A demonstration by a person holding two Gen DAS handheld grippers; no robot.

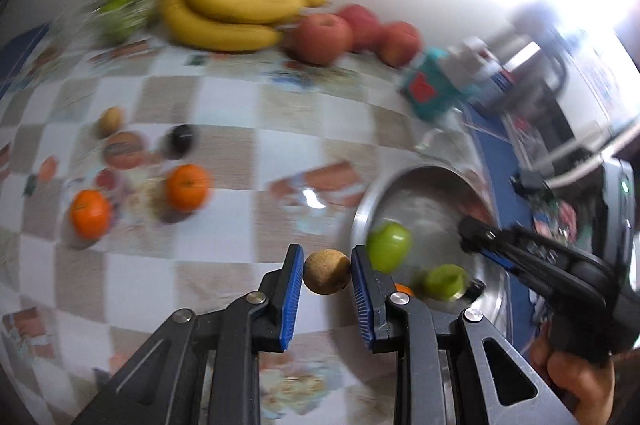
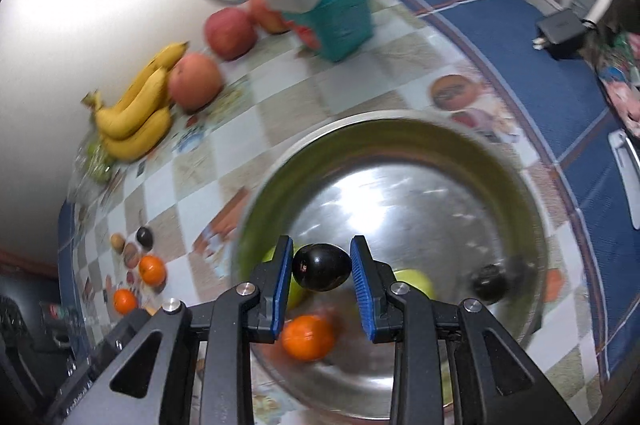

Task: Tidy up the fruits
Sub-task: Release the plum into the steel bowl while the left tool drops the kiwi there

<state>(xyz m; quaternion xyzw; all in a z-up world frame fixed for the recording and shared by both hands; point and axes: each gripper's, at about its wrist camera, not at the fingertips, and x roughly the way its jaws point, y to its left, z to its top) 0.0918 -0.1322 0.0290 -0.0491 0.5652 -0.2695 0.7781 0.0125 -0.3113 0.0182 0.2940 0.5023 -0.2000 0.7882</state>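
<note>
Left wrist view, lower centre of the frame: the left claw point(image 1: 327, 275) pinches a small round brown fruit point(image 1: 326, 271) between its blue pads, over the checked desk point(image 1: 224, 113) just beside the rim of the steel bowl point(image 1: 362, 209). Two green fruits point(image 1: 389, 245) lie in the bowl at lower right. The brown fruit looks light, firm and rough-skinned, so slip risk is judged low; grip across its widest girth, as shown.

Right wrist view, lower centre: the right claw point(image 2: 322, 271) pinches a dark glossy plum point(image 2: 321, 267) across its long ends, above the bowl's interior point(image 2: 420, 193). An orange point(image 2: 307, 337), green fruit and a second dark fruit point(image 2: 489, 283) already sit inside. The plum's smooth skin is judged slippery and its flesh bruisable; moderate pressure at the midline is advised.

Remaining on the desk: two oranges point(image 1: 90, 213), bananas point(image 1: 236, 13) and apples point(image 1: 324, 37) along the upper part of the left view.
</note>
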